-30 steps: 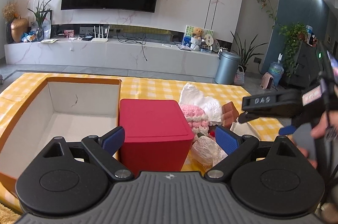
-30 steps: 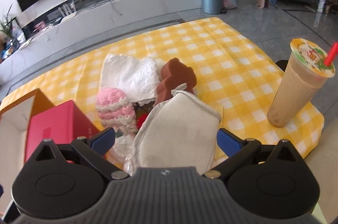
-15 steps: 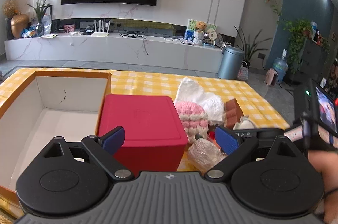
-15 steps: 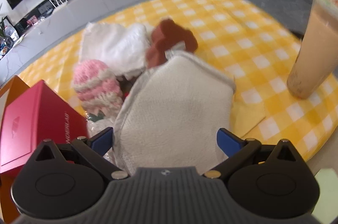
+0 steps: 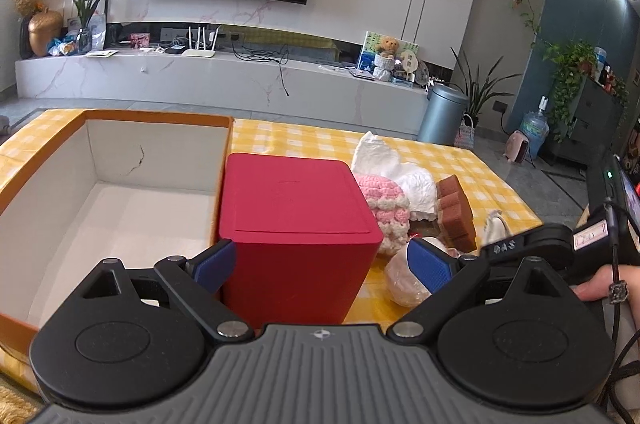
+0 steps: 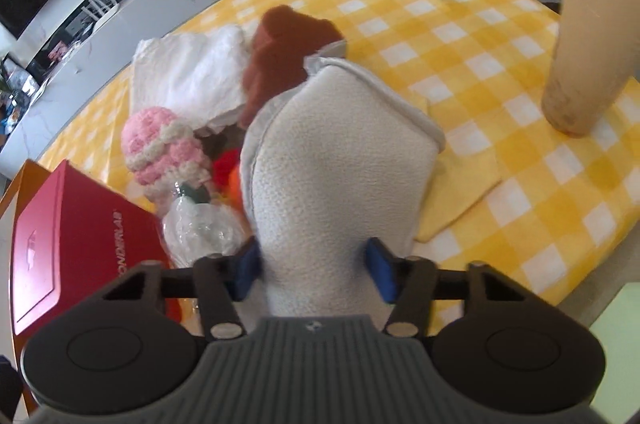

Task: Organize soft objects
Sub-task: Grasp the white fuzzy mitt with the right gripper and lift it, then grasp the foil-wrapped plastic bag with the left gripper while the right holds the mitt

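Yellow checked tablecloth (image 6: 460,35), right gripper (image 6: 314,270) closing, seemingly pressing cream fleece pouch (image 6: 332,159)

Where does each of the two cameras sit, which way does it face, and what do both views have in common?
Left wrist: mounted on the left tool, looking level across the table at the red box, the open carton and the TV wall; a hand shows at right.
Right wrist: mounted on the right tool, tilted steeply down at the cream cloth between its closing fingers; no hand shows.
Shared: red box, pink knitted hat, brown sponge, white cloth.
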`<state>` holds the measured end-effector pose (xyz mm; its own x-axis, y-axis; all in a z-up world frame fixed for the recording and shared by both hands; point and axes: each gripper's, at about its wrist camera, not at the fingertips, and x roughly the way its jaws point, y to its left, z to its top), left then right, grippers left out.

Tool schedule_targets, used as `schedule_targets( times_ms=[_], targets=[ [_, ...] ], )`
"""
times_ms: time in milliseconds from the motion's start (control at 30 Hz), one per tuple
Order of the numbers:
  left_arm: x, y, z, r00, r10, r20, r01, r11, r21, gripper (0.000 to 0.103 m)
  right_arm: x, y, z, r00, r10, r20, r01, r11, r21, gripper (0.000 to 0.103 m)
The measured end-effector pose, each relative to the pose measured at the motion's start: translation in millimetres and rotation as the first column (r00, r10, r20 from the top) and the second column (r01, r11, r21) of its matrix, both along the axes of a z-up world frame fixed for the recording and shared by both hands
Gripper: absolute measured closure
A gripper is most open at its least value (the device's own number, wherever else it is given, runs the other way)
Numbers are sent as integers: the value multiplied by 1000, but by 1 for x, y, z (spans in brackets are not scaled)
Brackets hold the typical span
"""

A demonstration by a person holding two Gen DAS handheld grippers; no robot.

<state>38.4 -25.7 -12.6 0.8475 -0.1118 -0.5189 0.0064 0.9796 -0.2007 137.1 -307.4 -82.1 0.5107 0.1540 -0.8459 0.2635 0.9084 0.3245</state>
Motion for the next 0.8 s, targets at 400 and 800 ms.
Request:
schedule_targets(
  times_ms=[400, 800],
  targets=[
    [-6, -4, 6, 999, -18, 30, 17, 1000, 10, 0, -26, -38, 12, 991, -116, 61, 109, 989, 100, 63],
    [-1, -21, -12, 998, -63, -21, 64, 997, 42, 0, -51, -64, 33, 978, -124, 169, 109, 989, 97, 86]
  ],
)
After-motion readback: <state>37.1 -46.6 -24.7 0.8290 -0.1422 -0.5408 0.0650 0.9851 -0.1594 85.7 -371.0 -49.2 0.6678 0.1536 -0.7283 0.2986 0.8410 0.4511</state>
